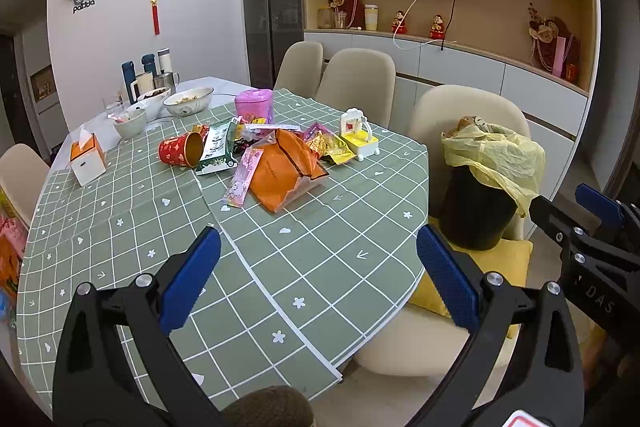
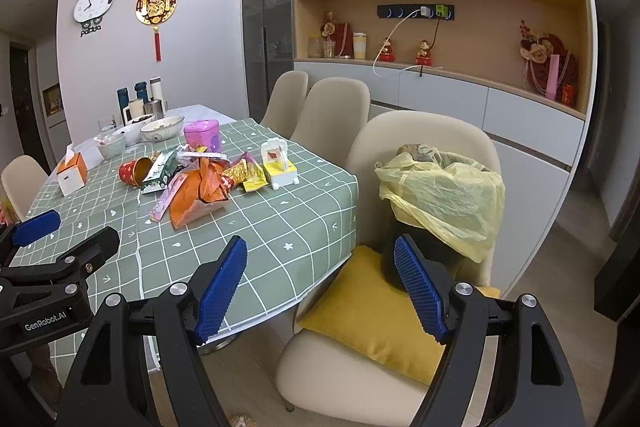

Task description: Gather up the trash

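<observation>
The worktop (image 1: 320, 259), covered by a green checked cloth, is filling most of the left wrist view and carrying a heap of wrappers near its middle. Beside its right edge, a black bin (image 2: 404, 259) lined with a yellow bag (image 2: 444, 195) is sitting on a yellow cushion (image 2: 360, 311) on a cream chair (image 2: 420, 135). In the heap, an orange bag (image 1: 280, 175) is lying foremost, with a pink wrapper (image 1: 242, 183) touching its left side and a red paper cup (image 1: 180, 149) tipped over further left. The left gripper (image 1: 318, 263) is hovering above the near cloth, jaws spread wide and empty. The right gripper (image 2: 320, 267) is hanging between worktop edge and bin, jaws likewise parted, holding nothing.
</observation>
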Tool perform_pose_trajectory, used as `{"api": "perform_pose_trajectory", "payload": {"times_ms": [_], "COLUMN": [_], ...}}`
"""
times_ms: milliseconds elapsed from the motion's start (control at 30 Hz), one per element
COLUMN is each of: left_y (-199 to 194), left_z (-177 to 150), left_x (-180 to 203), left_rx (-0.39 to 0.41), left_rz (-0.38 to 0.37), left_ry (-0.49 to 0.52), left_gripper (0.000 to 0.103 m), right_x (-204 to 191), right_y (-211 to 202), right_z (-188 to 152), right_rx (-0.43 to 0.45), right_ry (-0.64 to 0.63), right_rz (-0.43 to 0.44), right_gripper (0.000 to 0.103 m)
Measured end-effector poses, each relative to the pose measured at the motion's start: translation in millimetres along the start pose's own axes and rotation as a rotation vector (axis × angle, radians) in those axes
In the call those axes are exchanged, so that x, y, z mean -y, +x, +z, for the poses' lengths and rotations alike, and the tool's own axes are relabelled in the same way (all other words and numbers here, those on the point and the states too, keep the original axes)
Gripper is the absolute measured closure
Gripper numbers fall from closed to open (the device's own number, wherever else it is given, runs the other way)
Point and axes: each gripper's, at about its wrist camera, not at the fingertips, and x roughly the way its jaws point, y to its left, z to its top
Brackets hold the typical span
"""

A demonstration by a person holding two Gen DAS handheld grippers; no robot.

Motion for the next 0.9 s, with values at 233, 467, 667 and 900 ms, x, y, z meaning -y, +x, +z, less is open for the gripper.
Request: {"api": "perform_pose_trajectory", "payload": {"times_ms": [233, 467, 667, 900], "left_y": [-3.0, -2.4, -2.6, -2.0], "left_z": [1.6, 1.8, 1.6, 1.8], "left_x": [2.1, 8.2, 10.4, 10.2], "left_rx": [0.002, 0.001, 0.001, 0.002], "left_rz": [-0.008, -0.01, -0.01, -0.011], "left_ry": [0.01, 0.02, 0.02, 0.019], "left_gripper": [0.009, 0.009, 0.009, 0.009], "right_x": [-0.4, 2.6, 7.2, 7.6], "right_y": [-0.5, -2.3, -3.2, -3.6], "right_z": [0.2, 0.3, -0.2, -0.5], "right_rx": [0.002, 0.004, 0.0, 0.001], "right_ry": [0.002, 0.012, 0.025, 0.026], "right_rz": [0.0, -0.002, 0.001, 0.002], "right_gripper": [0.03, 0.03, 0.03, 0.03]}}
